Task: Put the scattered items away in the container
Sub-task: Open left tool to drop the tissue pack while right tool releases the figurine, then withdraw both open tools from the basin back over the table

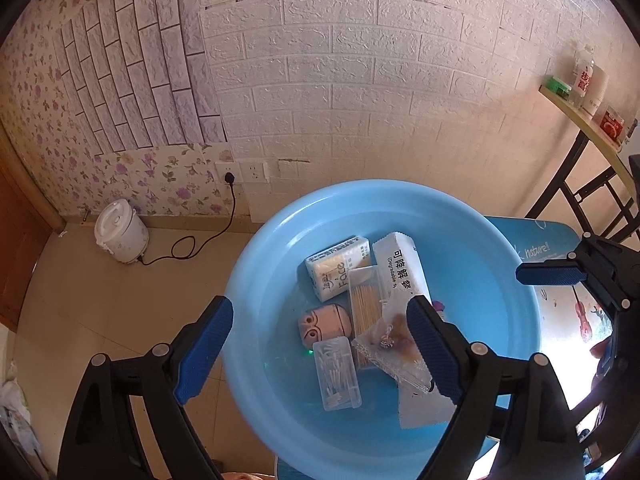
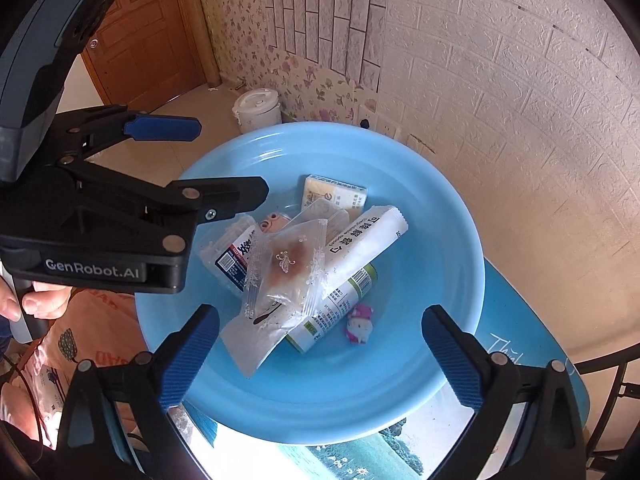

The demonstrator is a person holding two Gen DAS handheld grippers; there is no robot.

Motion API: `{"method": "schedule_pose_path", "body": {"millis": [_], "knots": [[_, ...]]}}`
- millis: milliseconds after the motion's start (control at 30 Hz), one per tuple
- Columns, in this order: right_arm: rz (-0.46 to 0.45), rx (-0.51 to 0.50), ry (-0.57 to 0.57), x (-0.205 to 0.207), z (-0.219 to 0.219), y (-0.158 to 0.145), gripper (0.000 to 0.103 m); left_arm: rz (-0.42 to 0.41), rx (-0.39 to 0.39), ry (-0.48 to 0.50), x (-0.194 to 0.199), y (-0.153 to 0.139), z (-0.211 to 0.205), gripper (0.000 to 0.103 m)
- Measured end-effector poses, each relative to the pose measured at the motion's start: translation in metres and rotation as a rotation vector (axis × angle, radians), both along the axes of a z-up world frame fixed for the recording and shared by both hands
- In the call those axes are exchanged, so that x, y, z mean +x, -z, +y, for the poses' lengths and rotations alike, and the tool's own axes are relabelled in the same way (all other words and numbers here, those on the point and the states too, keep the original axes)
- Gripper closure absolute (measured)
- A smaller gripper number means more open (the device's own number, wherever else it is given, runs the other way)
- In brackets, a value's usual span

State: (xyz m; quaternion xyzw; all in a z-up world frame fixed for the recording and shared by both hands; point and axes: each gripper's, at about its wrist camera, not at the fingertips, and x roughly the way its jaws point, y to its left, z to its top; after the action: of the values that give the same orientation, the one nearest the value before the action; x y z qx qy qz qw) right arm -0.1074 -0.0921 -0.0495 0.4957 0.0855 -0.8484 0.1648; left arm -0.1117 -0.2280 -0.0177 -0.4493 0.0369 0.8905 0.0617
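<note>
Left wrist view: left gripper [image 1: 320, 344] stands wide and empty above the blue basin [image 1: 256, 280], which holds a tissue pack [image 1: 334, 266], toothpick box [image 1: 365, 300], floss-pick case [image 1: 337, 374] and pastry sachet [image 1: 394, 344]. Right wrist view: right gripper [image 2: 320, 354] spread wide, empty. Sachet light, crinkly, slippery, likely best taken by its sealed edge. White packet [image 2: 366, 240] reads "Degradable"; left gripper's body reads "GenRobot.AI"; table [image 2: 524, 344] untouched.
</note>
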Motion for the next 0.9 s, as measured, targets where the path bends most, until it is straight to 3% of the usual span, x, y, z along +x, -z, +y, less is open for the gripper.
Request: {"method": "schedule_pose_path", "body": {"millis": [433, 900], "knots": [[-0.006, -0.028, 0.043, 0.009, 0.011, -0.004, 0.001, -0.002, 0.018, -0.035, 0.007, -0.011, 0.004, 0.0], [-0.018, -0.047, 0.124, 0.02, 0.021, -0.01, 0.001, -0.036, 0.02, -0.047, 0.012, -0.017, 0.013, 0.0]]}}
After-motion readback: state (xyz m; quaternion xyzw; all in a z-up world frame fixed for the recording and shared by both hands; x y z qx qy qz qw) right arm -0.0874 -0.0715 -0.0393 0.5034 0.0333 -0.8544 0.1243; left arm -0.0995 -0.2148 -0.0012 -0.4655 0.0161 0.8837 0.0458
